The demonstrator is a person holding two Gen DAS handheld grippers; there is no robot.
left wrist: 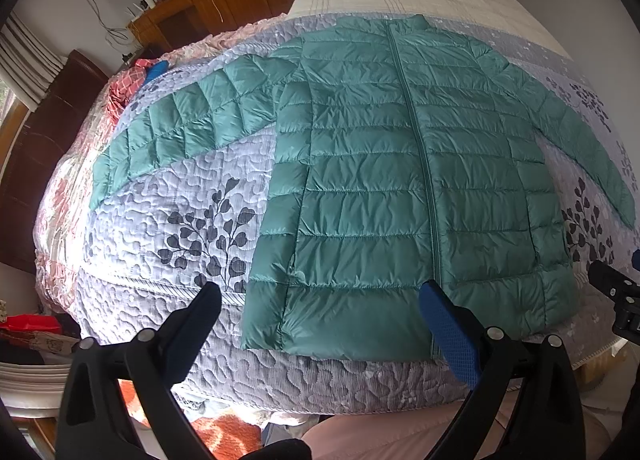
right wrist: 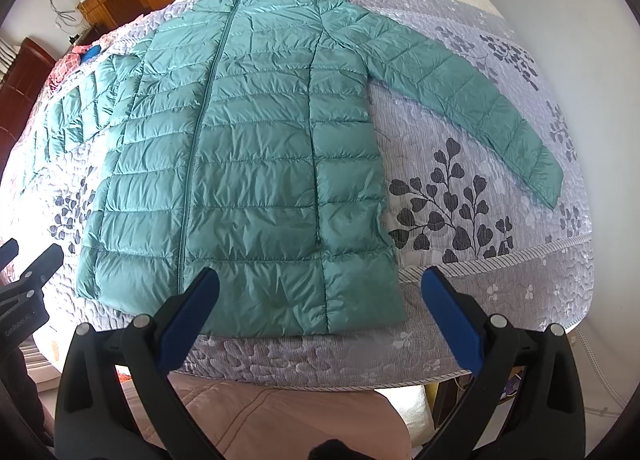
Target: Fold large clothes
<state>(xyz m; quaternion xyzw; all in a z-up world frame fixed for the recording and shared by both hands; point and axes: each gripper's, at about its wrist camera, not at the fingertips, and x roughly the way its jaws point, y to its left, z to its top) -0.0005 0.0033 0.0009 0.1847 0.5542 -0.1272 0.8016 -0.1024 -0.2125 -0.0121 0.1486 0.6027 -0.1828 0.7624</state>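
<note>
A teal quilted puffer jacket [left wrist: 384, 179] lies flat and zipped on the bed, collar at the far end, both sleeves spread outward. In the right wrist view the jacket [right wrist: 248, 163] fills the middle, its right sleeve [right wrist: 472, 99] angled toward the bed's right side. My left gripper [left wrist: 320, 304] hovers open just over the jacket's near hem, left of the zipper. Over the hem's right half my right gripper [right wrist: 320, 288] is open too, holding nothing. The right gripper's tip [left wrist: 616, 292] shows at the left wrist view's right edge.
A grey quilt with dark leaf prints [left wrist: 208, 236] covers the bed. A red checked cloth and a blue item [left wrist: 140, 79] lie at the far left corner. A wooden cabinet [left wrist: 176, 15] stands beyond. Pink fabric [right wrist: 280, 420] hangs below the bed's near edge.
</note>
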